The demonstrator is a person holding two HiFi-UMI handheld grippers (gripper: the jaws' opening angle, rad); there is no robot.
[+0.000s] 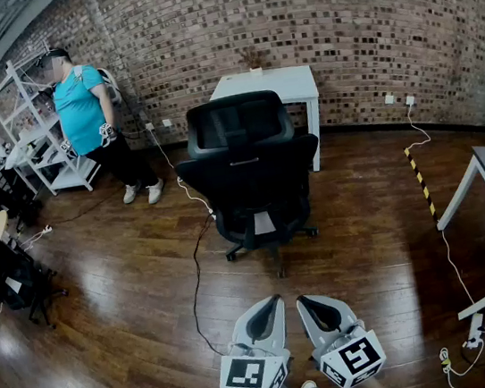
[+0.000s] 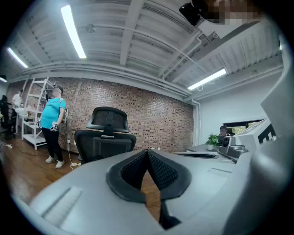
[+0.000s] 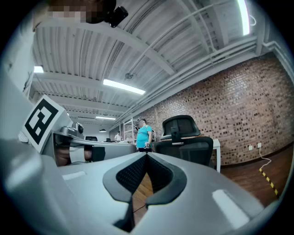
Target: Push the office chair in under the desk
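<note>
While both tools sit low and well short of the target, the office chair (image 1: 252, 164) stands out on the wooden floor (image 1: 367, 242), its back turned this way, with the white desk (image 1: 267, 85) just beyond it against the brick wall (image 1: 361, 17). The left tool (image 1: 271, 304) has its jaws pinched together with nothing between them, and the right tool (image 1: 308, 301) is the same, closed and empty. This looks like the approach, with no contact on the chair yet. To do it well, I'd bring the two closed tips up side by side onto the backrest, one on each side of the centre spine and fairly low, so the chair rolls instead of tipping or swivelling. Then push straight at the opening between the desk legs. Watch the black cable (image 1: 196, 277) snaking past the left of the wheel base, since a caster could catch on it. The seat is hidden behind the backrest, and so is most of the space under the desk. How much gap lies between chair and desk is hard to judge. The hands holding the tools are cut off at the bottom edge.
</note>
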